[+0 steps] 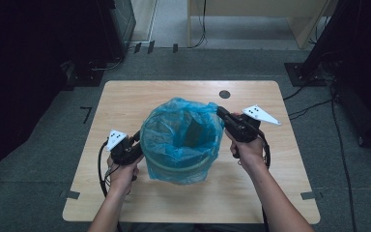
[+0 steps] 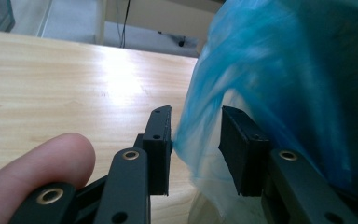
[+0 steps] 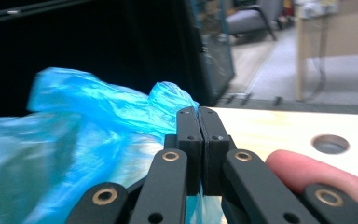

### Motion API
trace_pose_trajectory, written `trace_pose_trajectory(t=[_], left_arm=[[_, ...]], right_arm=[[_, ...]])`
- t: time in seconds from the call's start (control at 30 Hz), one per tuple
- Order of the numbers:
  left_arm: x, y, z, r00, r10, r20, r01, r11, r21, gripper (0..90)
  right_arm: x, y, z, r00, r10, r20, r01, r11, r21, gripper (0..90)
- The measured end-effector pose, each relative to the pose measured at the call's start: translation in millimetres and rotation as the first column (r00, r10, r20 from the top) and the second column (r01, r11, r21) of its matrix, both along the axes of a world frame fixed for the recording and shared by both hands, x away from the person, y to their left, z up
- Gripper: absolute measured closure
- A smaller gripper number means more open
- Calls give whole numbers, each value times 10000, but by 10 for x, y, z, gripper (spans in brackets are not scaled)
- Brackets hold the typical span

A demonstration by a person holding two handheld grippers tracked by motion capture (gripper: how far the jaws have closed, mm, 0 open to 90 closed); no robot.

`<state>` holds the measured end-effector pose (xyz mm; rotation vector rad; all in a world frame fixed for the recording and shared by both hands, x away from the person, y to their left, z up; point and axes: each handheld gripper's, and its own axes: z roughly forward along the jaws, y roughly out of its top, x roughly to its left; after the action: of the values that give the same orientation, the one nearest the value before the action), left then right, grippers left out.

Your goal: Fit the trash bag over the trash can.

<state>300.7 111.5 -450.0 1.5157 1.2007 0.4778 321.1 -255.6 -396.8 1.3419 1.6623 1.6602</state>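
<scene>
Because the blue bag has to be drawn down over the rim of the bin it lines, the person works it from both sides at once, with the bin standing at the middle of the wooden table. At the left, the left gripper sits low against the bin's wall, where the loose overhang of film hangs. In the left gripper view its jaws stand partly apart with a fold of the bag between them; the film touches the left pad, but the pads do not look pressed together on it, so this side seems to be lining up a hold rather than pulling. In the middle, the bag's mouth gapes open and its edge stands up crumpled above the rim, not yet smoothed down. At the right, the right gripper is raised to the bag's upper edge, and in the right gripper view its jaws are pressed flat together. Blue film bunches right beside them, but whether any is pinched I cannot tell.
</scene>
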Motion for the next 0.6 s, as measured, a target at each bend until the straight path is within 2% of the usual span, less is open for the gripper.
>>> trace_pose_trajectory(t=[0.07, 0.1, 0.13, 0.17, 0.2, 0.23, 0.33, 0.37, 0.43, 0.47, 0.5, 0.53, 0.57, 0.6], left_arm=[[5, -10, -22, 9999, -27, -139, 27, 10000, -53, 666], [10, -19, -48, 9992, -286, -281, 281, 9995, -175, 713], [10, -19, -48, 9992, -286, -281, 281, 9995, -175, 766], [12, -45, -71, 9985, -411, -371, 410, 9992, -30, 797], [12, -45, -71, 9985, -411, -371, 410, 9992, -30, 822], [14, -63, -83, 9985, -368, -415, 375, 9991, 175, 844], [21, -95, -140, 9974, -327, -638, 367, 9974, 622, 890], [21, -95, -140, 9974, -327, -638, 367, 9974, 622, 898], [28, -89, -223, 9947, -178, -1009, 294, 9930, 1142, 898], [28, -89, -223, 9947, -178, -1009, 294, 9930, 1142, 898], [36, -59, -284, 9921, 32, -1256, 151, 9894, 1446, 898], [36, -59, -284, 9921, 32, -1256, 151, 9894, 1446, 898], [45, -2, -330, 9866, 297, -1606, -45, 9879, 1549, 899], [45, -2, -330, 9866, 297, -1606, -45, 9879, 1549, 899]], right_arm=[[42, -21, -90, 9993, -330, -178, 328, 9994, -108, 900], [58, -21, -149, 9986, -446, -288, 440, 9988, -226, 900], [58, -21, -149, 9986, -446, -288, 440, 9988, -226, 900], [79, -6, -281, 9962, -677, -552, 654, 9969, -438, 900], [79, -6, -281, 9962, -677, -552, 654, 9969, -438, 900], [84, 12, -417, 9933, -800, -840, 761, 9959, -483, 900], [78, 58, -613, 9867, -1046, -1243, 938, 9916, -893, 900], [75, 70, -673, 9838, -1113, -1405, 970, 9897, -1053, 900], [67, 80, -782, 9779, -1294, -1644, 1061, 9840, -1434, 900], [64, 77, -834, 9739, -1366, -1811, 1080, 9813, -1591, 900], [56, 71, -882, 9691, -1440, -2001, 1103, 9792, -1705, 900], [56, 71, -882, 9691, -1440, -2001, 1103, 9792, -1705, 900], [21, 64, -965, 9599, -1688, -2236, 1189, 9681, -2204, 900], [-9, 66, -997, 9599, -1798, -2152, 1211, 9579, -2605, 900]])
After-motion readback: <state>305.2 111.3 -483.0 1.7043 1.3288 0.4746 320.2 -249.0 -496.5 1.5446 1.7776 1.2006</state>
